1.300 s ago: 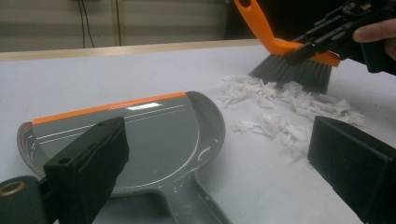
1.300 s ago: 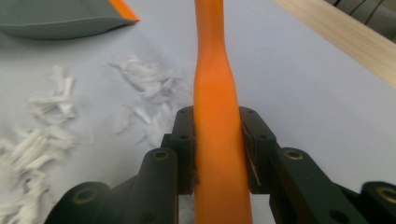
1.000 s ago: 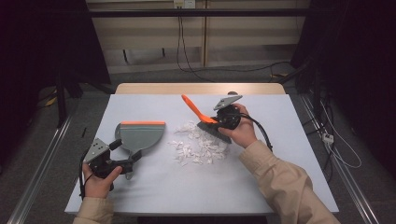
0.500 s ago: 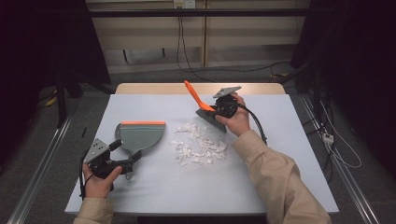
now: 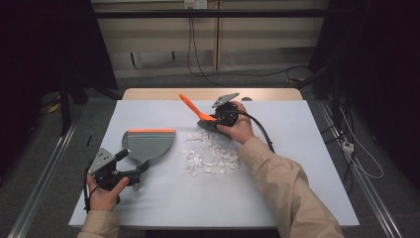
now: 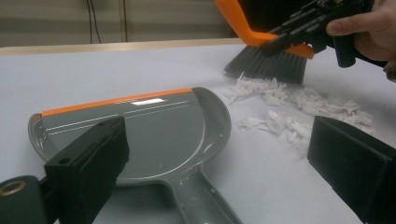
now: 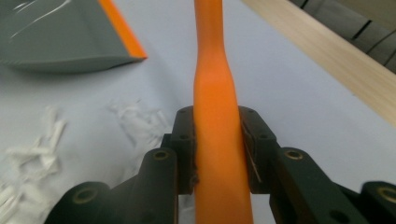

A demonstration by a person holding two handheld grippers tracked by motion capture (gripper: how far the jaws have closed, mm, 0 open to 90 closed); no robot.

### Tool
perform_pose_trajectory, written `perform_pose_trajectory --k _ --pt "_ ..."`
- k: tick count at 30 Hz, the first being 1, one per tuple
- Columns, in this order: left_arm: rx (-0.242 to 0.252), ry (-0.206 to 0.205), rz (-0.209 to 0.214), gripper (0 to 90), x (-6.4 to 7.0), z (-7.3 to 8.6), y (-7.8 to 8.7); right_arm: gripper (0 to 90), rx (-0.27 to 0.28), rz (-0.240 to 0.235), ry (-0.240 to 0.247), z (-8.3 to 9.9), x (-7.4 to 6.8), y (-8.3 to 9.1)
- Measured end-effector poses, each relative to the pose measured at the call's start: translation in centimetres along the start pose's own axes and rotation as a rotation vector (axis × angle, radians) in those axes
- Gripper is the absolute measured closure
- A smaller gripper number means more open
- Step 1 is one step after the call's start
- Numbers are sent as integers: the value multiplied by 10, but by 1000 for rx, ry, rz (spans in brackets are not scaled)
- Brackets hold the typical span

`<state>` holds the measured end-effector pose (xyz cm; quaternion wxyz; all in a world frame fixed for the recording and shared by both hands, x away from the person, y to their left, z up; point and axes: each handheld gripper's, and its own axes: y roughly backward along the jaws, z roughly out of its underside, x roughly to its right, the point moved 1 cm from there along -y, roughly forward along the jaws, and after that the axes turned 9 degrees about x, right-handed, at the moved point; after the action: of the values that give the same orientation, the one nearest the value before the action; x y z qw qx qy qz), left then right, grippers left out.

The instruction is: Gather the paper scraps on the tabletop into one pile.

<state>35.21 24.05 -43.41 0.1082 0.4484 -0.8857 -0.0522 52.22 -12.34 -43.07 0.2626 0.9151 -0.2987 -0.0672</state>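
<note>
change: right tongs (image 5: 218, 118) carry brush (image 6: 268, 63) back behind paper scraps (image 5: 210, 153)
right tongs: clamped on orange handle
left tongs (image 5: 132, 166): wide open, astride dustpan (image 5: 148, 144) handle
meaning: next sweep set up

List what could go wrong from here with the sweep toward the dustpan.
1. The left gripper has open jaws astride the grey plastic dustpan with orange lip, not clamped; a sweep could push it away.
2. The white paper shreds lie scattered; the orange-handled grey-bristled brush, clamped in the right gripper, may flick some past the lip.
</note>
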Motion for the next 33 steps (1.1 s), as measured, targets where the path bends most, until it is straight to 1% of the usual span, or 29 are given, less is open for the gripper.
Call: perform_pose_trajectory --k 1,3,7,11,12,13,14,16,18,19,22,25,28,29,30,31,33 --pt "-2 -1 1 51 0 0 0 708 -6 -13 14 0 -2 1" --pt "-4 0 3 51 0 0 0 708 -16 -48 23 0 -6 5" --pt "-3 -4 6 52 1 0 1 707 -21 -83 54 4 -15 15" --pt "1 -1 7 52 2 -1 1 710 -19 -124 41 9 -23 29" --pt "4 1 5 52 2 -1 1 711 -18 -140 27 10 -25 33" --pt "0 -4 5 52 2 -1 1 710 -9 -155 25 10 -25 38" --pt "-1 -5 6 53 2 -1 1 710 11 -147 30 10 -24 43" --pt "-2 -6 3 53 3 -1 0 710 65 -117 -9 6 -18 52" --pt "-1 -5 5 53 4 -1 -1 710 93 -93 -35 3 -11 56" --pt "0 -3 5 53 4 -1 -1 710 98 -79 -42 2 -7 57" --pt "-6 -5 10 53 4 0 -3 710 99 -47 -54 2 0 52" --pt "-11 -6 14 53 4 0 -4 710 80 -31 -60 3 4 42" --pt "-12 -6 16 53 4 1 -4 711 64 -14 -44 2 6 32" --pt "-12 -4 18 53 4 1 -4 710 60 -1 -34 1 6 28" --pt "-13 -5 19 53 4 1 -4 711 56 7 -38 0 7 24" --pt "-14 -5 20 53 4 1 -5 711 51 18 -31 -1 7 20" --pt "-16 -3 21 53 4 1 -5 711 33 47 -3 -3 7 11"
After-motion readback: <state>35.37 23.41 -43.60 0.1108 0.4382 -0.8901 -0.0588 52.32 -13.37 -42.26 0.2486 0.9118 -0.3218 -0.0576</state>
